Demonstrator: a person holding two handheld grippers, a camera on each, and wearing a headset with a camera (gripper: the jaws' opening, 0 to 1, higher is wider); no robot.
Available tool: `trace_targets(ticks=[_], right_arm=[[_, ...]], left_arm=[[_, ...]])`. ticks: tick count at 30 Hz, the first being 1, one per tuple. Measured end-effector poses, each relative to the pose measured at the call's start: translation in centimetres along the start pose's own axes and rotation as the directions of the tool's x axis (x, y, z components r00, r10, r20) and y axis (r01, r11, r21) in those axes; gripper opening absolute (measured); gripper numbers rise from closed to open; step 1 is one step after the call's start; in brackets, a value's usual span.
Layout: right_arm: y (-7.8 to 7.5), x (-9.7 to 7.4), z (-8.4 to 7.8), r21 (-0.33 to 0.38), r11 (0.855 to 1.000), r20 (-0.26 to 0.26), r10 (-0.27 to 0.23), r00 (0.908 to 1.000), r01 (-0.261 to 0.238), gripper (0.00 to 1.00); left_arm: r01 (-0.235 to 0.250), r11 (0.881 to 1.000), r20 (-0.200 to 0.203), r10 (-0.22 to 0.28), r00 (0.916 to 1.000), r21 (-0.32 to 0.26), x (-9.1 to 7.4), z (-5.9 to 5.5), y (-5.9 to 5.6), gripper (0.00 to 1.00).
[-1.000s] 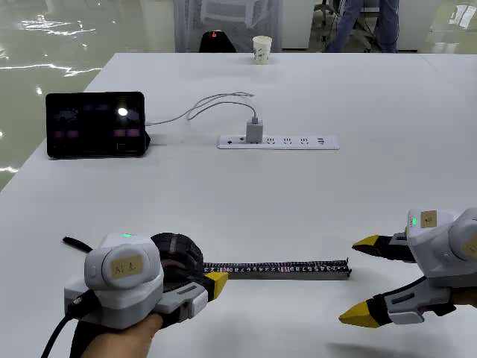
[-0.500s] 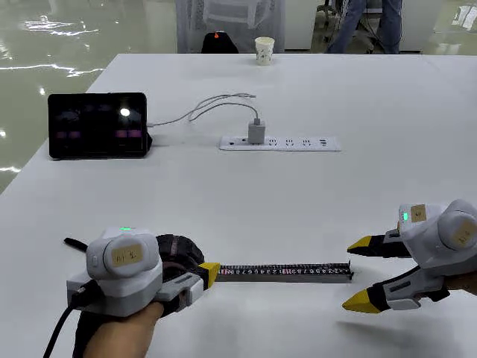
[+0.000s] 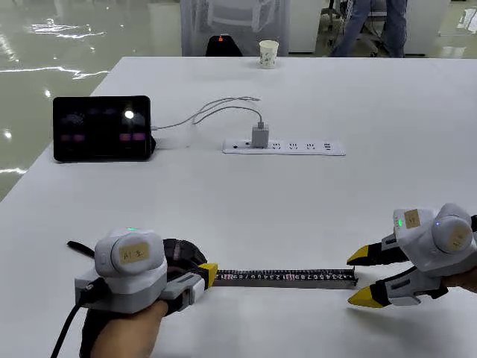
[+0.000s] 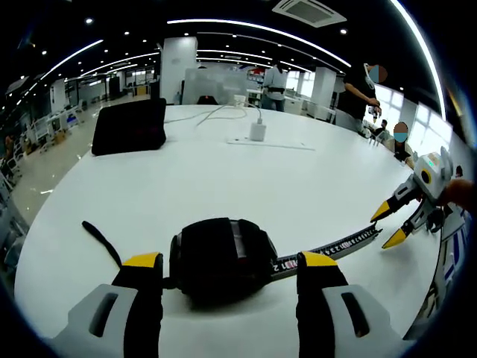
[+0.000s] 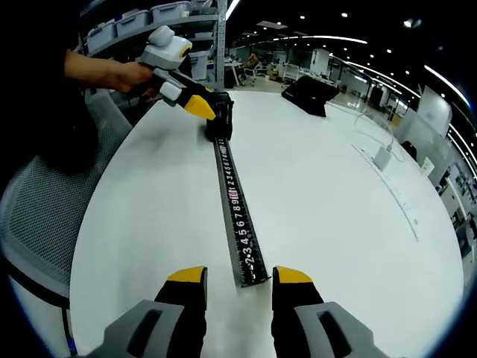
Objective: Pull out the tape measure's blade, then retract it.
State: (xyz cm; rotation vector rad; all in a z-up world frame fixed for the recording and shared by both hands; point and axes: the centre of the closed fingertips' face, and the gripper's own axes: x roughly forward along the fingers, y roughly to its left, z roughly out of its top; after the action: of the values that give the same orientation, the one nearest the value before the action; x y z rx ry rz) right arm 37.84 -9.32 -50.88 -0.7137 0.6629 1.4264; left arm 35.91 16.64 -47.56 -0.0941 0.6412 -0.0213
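Head view. At near left on the white surface (image 3: 313,201), left tongs (image 3: 195,274) set around the black tape measure case (image 3: 185,255). Far jaw hidden, so cannot tell whether clamped or merely close. From the case, blade (image 3: 283,277) drawn out flat to the right, long axis running left to right along the near edge. At near right, right tongs (image 3: 361,277) spread apart, the blade's free end just at the gap between the two yellow tips, no grip on it. Farther off and well apart: tablet (image 3: 102,128), power strip (image 3: 283,147), paper cup (image 3: 268,54).

Left gripper view. Case between the jaws, a sliver of gap showing at each side, so grip uncertain here too. Blade leaving past the right-hand jaw, out toward the right tongs.

Right gripper view. Jaws apart, blade's end lying on the surface between the tips, touching neither as far as can be seen. Blade running straight ahead, in line with the tongs, to the far case.

Judged: pull-out looks done, retraction left. Turns on that shared line: case to the left, free end to the right, right tongs nearest that end and aimed down the blade.
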Motion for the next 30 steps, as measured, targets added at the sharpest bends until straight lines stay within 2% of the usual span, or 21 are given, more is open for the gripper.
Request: trace_targets(ticks=[8, 15, 30], right_arm=[[-0.8, 0.5, -0.9, -0.036, 0.999, -0.022, 0.018, 0.9996, -0.019, 0.23], [-1.2, 0.9, -0.7, -0.051, 0.998, -0.017, 0.024, 0.9996, -0.025, 0.17], [-1.4, 0.8, -0.8, 0.037, 0.999, 0.041, 0.027, 0.9988, -0.029, 0.12]], left_arm=[[-0.003, 1.000, -0.020, 0.003, 0.9998, -0.011, 0.5, -0.3, 0.2, 0.65], [-0.002, 1.000, -0.032, 0.002, 0.9995, -0.014, 0.7, -0.6, 0.2, 0.62], [-0.012, 1.000, -0.049, 0.010, 0.9987, -0.025, 1.2, -0.8, 0.6, 0.59]])
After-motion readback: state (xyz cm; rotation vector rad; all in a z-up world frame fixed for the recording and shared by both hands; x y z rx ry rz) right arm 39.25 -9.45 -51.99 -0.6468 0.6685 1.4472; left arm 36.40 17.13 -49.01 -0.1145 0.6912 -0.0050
